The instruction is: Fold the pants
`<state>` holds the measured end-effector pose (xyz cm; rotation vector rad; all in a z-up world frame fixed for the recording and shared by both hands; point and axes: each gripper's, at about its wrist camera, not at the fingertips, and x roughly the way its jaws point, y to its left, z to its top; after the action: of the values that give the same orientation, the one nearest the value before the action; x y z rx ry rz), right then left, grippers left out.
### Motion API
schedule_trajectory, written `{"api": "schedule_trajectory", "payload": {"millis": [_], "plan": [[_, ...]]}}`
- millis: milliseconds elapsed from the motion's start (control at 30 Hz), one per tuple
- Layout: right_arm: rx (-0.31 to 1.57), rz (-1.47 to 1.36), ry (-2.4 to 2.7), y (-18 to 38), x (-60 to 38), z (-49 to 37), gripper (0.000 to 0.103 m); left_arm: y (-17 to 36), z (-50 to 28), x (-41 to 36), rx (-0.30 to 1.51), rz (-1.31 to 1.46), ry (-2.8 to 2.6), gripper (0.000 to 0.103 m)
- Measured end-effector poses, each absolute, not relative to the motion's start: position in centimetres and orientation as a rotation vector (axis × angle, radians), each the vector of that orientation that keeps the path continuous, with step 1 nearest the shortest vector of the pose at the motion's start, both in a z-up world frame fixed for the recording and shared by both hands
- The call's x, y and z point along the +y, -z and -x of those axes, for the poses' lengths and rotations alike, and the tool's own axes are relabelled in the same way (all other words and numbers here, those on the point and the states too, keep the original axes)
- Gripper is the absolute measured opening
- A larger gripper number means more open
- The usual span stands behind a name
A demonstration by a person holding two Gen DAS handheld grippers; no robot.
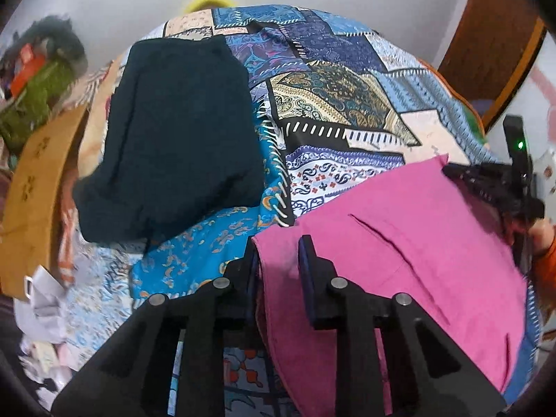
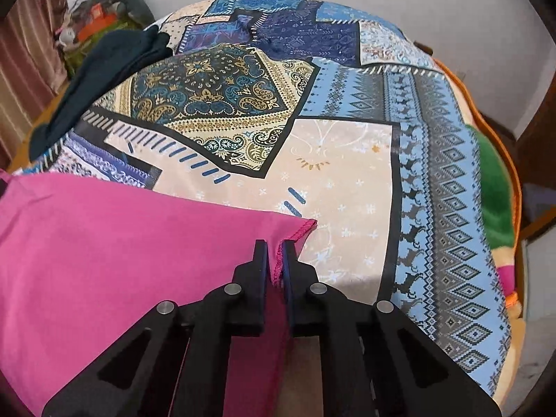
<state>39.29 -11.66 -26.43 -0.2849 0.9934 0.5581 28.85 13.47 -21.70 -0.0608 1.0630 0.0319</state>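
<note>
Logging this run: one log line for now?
left gripper: holds pink pants edge | right gripper: shut on hem | dark garment: aside

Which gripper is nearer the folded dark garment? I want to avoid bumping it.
Left. The left gripper sits just below the dark garment; the right gripper holds the pink pants farther off.

Black hand-held gripper (image 2: 276, 260), silver pivot pins
</note>
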Motion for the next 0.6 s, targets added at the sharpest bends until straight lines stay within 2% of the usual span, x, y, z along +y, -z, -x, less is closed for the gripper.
{"api": "schedule_trajectory", "payload": {"millis": [167, 400, 600], "plan": [[0.989, 0.306, -0.537, 26.5, -11.5, -38.9, 0.006, 22.2, -28.7, 13.6, 1.054, 0.06, -0.081, 0.026], [0.999, 0.289, -0.522, 26.5, -11.3, -39.2, 0.005, 21.5, -27.9, 14.4, 1.044, 0.108, -0.105, 0.038], [1.017, 0.233, -0.493, 24.9, -11.8, -38.9, 0.013, 19.1, -26.6, 13.6, 1.005, 0.042, -0.109, 0.039]]}}
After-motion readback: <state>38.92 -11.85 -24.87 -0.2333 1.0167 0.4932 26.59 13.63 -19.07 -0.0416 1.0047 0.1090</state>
